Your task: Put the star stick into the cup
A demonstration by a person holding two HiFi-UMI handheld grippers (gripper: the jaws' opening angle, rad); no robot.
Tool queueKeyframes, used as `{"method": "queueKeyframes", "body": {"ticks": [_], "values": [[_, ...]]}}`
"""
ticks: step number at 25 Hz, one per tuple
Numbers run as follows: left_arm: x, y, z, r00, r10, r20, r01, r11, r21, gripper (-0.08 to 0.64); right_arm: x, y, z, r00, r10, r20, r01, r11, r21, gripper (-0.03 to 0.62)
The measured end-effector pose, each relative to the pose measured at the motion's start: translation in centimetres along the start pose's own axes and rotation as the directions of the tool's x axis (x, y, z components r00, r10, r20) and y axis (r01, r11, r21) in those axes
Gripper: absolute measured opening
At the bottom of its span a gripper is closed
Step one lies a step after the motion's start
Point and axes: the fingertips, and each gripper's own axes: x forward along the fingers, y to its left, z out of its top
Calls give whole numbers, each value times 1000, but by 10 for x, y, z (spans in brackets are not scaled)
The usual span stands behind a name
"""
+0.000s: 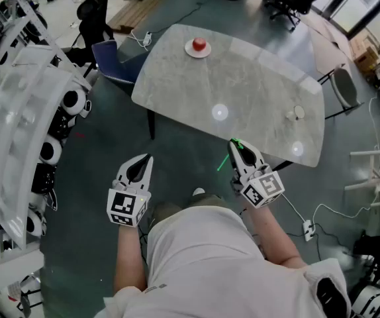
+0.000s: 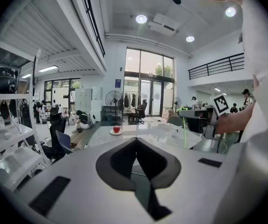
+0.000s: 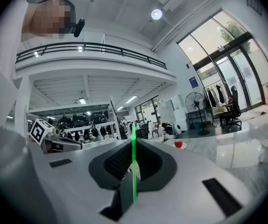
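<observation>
Firmly in R gripper [image 3: 133, 141]: green star stick [image 3: 133, 176].

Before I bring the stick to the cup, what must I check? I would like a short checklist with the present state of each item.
1. Stick held by right gripper: ok, fingers shut on it.
2. Left gripper free: ok, shut, nothing between its fingers.
3. Cup on table: ok.
4. Cup empty: cannot tell.
5. Stick above cup: not ok, it is at the table's near edge, apart from the cup.
6. Apple out of the way: ok, at the far end.
</observation>
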Motion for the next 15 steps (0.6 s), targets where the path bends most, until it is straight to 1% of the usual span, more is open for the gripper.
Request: {"method": "queueKeyframes", "body": {"ticks": [4, 8, 11, 15], "values": [[27, -30, 7, 1000, -23, -16, 23, 1000, 1, 3, -22, -28, 4, 1000, -10, 6, 9, 1000, 28, 23], [52, -58, 8, 998, -51, -45, 51, 999, 17, 3, -44, -55, 0, 1000, -28, 12, 27, 998, 48, 23], [66, -67, 9, 996, -59, -64, 60, 998, 14, 3, -53, -72, -4, 999, -44, 10, 44, 997, 62, 23], [83, -67, 3, 993, -74, -92, 75, 997, 9, 3, -53, -91, -13, 997, -72, -5, 72, 994, 85, 23]]}}
